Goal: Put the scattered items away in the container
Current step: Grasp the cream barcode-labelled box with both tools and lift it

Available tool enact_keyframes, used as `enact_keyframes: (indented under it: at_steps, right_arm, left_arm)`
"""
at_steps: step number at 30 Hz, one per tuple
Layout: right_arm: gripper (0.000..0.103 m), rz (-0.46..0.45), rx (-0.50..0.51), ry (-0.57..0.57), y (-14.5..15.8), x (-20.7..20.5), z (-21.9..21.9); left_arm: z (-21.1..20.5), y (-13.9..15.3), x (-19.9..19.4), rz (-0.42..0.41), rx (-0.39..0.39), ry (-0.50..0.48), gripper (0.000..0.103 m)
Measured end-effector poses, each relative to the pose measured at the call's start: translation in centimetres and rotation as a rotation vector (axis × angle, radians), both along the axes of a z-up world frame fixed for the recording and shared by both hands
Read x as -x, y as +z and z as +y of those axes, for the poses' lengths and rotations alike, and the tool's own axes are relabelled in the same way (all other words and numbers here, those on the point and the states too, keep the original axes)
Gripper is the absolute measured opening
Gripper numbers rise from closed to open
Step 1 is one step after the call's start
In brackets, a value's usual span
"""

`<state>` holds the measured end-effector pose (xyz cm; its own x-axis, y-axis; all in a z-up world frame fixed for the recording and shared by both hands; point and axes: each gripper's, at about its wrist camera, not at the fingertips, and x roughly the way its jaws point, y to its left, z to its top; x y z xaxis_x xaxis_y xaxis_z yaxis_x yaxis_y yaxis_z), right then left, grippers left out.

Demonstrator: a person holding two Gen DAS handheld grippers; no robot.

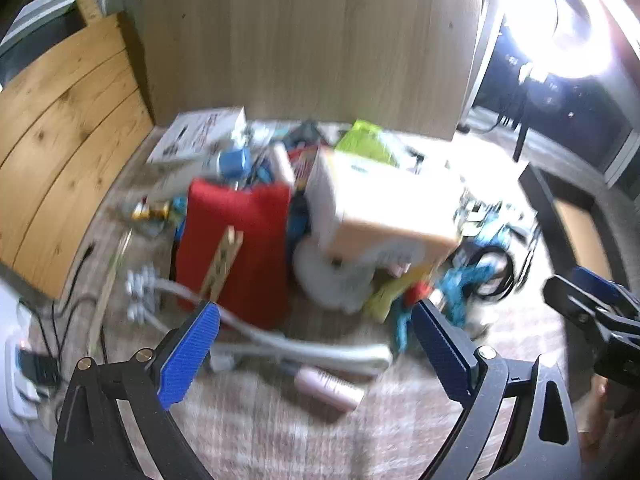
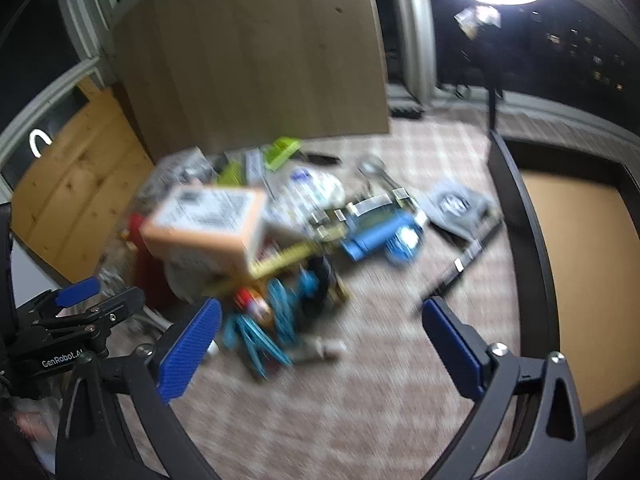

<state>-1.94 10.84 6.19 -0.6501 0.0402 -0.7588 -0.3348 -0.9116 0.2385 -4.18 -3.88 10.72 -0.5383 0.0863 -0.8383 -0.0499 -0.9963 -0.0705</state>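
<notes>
Clutter pile (image 1: 320, 216) lying on checked carpet (image 2: 360, 400), against foot of wooden panel (image 1: 304, 36), frames blurred. Orange-white box (image 1: 384, 208) sitting atop pile, red cloth (image 1: 236, 240) at its 9 o'clock. Black tray (image 2: 532, 248) standing at pile's 3 o'clock. Left gripper (image 1: 316, 328) hovering over grey cable (image 1: 280, 340), jaws apart, gripping nothing. Right gripper (image 2: 320, 328) hovering with jaws apart, empty.
</notes>
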Motion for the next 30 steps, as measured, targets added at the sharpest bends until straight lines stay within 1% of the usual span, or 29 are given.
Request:
enact_keyframes:
  at_steps: [2, 4, 5, 7, 8, 9, 11, 13, 16, 19, 22, 27, 30]
  right_arm:
    - [0.082, 0.007, 0.044, 0.036, 1.0, 1.7, 0.2]
    - [0.074, -0.003, 0.074, 0.066, 1.5, 3.6, 0.2]
    - [0.070, -0.013, 0.088, 0.085, 1.7, 4.7, 0.0]
    - [0.068, -0.039, 0.119, 0.107, 1.5, 6.6, -0.1]
    - [0.065, -0.053, 0.138, 0.115, 1.2, 7.2, -0.1]
    - [0.064, -0.068, 0.159, 0.118, 0.9, 7.8, -0.1]
    - [0.058, -0.101, 0.202, 0.122, 0.0, 8.9, -0.1]
    - [0.056, -0.124, 0.225, 0.115, -0.7, 9.5, 0.0]
    - [0.056, -0.151, 0.274, 0.099, -1.7, 10.3, 0.6]
    - [0.056, -0.177, 0.324, 0.085, -2.5, 11.0, 0.9]
    - [0.056, -0.201, 0.360, 0.090, -3.2, 11.7, 1.0]
    - [0.056, -0.224, 0.455, 0.100, -4.5, 12.7, 1.0]
    - [0.055, -0.222, 0.511, 0.098, -5.1, 13.0, 1.0]
  left_arm:
    - [-0.3, 0.7, 2.6, -0.008, -0.025, -0.014, 0.092]
    - [-0.5, 1.3, 4.6, -0.026, -0.059, -0.032, 0.091]
    - [-0.5, 1.4, 5.7, -0.040, -0.074, -0.045, 0.088]
    - [-0.6, 1.3, 7.6, -0.074, -0.082, -0.050, 0.080]
    - [-0.7, 1.1, 8.6, -0.090, -0.086, -0.054, 0.072]
    - [-0.7, 0.9, 9.3, -0.107, -0.097, -0.057, 0.068]
    - [-0.8, 0.3, 9.9, -0.143, -0.125, -0.064, 0.068]
    - [-0.7, -0.4, 10.1, -0.171, -0.149, -0.072, 0.068]
    - [-0.6, -0.8, 9.8, -0.183, -0.153, -0.072, 0.066]
    - [-0.4, -1.4, 9.9, -0.210, -0.190, -0.070, 0.066]
    - [-0.2, -1.7, 10.1, -0.219, -0.210, -0.072, 0.065]
    - [0.3, -2.1, 10.4, -0.232, -0.228, -0.085, 0.054]
    - [0.1, -2.2, 10.4, -0.229, -0.240, -0.079, 0.054]
